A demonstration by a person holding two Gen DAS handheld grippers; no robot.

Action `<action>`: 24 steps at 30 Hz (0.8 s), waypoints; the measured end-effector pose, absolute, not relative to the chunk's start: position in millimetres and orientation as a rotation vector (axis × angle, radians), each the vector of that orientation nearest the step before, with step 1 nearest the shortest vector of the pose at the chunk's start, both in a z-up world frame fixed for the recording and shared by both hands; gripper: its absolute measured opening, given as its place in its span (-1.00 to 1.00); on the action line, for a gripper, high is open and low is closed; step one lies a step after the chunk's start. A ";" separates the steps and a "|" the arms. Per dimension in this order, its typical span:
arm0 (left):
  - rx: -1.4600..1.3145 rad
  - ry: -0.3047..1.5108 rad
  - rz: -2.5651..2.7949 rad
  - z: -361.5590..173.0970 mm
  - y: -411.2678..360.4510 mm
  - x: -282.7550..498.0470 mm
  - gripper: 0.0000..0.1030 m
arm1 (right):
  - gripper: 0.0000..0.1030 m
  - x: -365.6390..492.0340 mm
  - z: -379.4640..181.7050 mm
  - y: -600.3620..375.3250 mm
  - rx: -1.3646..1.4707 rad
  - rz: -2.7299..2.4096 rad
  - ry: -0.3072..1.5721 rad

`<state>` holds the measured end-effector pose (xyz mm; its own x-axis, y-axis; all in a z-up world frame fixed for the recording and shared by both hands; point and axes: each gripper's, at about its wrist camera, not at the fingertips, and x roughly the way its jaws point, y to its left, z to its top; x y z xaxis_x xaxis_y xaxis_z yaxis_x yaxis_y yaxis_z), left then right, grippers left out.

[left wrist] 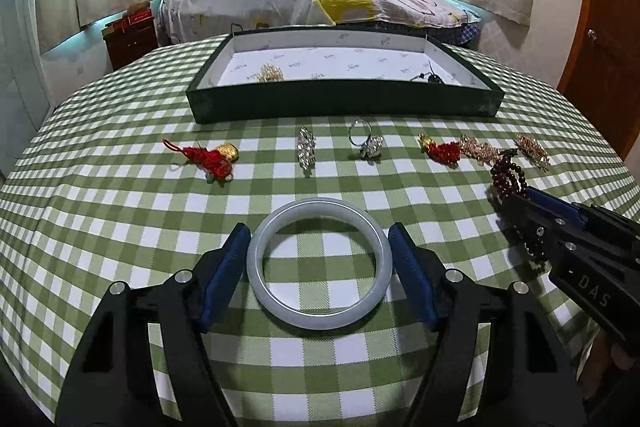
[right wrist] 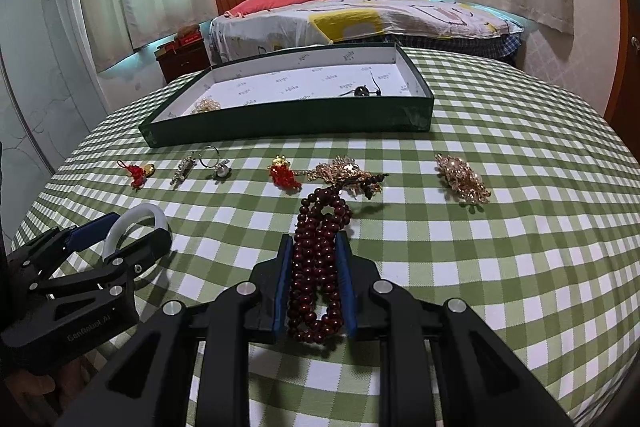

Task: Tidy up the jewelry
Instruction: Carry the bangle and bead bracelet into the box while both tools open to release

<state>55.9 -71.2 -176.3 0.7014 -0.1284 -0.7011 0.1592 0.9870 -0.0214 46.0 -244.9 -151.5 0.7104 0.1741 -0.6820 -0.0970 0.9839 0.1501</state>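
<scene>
Claws over jewelry on a green-checked surface [left wrist: 120, 227]

Left claw [left wrist: 319, 269] brackets a pale jade bangle [left wrist: 319, 311] lying flat nearest, blue pads just beside its rim, contact unclear; its side reads "GenRobot AI". Right claw [right wrist: 315, 285], marked "DAS", is clamped narrowly on a dark red bead string [right wrist: 320, 267]. Beyond lie six loose pieces in a row: two red-and-gold charms [left wrist: 208, 157], a silver brooch [left wrist: 306, 147], a silver ring [left wrist: 362, 139], two gold ornaments [right wrist: 462, 177]. Farthest, a dark green tray [left wrist: 344, 103] with printed white lining holds two items.
</scene>
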 end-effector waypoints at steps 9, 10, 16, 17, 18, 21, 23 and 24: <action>0.031 0.687 -0.157 -140.5 -64.5 62.6 0.34 | -0.57 49.5 -127.2 -240.3 0.102 0.169 0.712; 0.027 0.678 -0.157 -137.0 -63.0 63.8 0.34 | -0.57 51.0 -122.7 -239.8 0.100 0.171 0.702; -0.015 0.612 -0.175 -103.9 -62.2 90.5 0.34 | -0.57 73.4 -91.2 -238.6 0.098 0.182 0.632; -0.029 0.607 -0.179 -98.7 -62.9 98.4 0.34 | -0.57 80.5 -84.2 -238.7 0.101 0.184 0.615; -0.042 0.602 -0.184 -93.6 -63.8 106.5 0.34 | -0.57 84.7 -80.3 -238.8 0.103 0.187 0.605; -0.050 0.572 -0.189 -79.7 -69.4 128.7 0.34 | -0.57 104.8 -65.7 -238.6 0.100 0.197 0.568; -0.050 0.554 -0.188 -72.9 -73.3 142.2 0.34 | -0.57 117.1 -59.2 -238.6 0.097 0.199 0.552; -0.052 0.549 -0.188 -70.3 -75.1 149.6 0.34 | -0.57 125.7 -56.1 -238.6 0.098 0.202 0.544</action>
<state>149.6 -75.1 -70.3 0.8363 -0.1917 -0.5136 0.1638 0.9815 -0.0997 125.7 -238.6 -56.1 0.8363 0.2161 -0.5038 -0.1644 0.9756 0.1455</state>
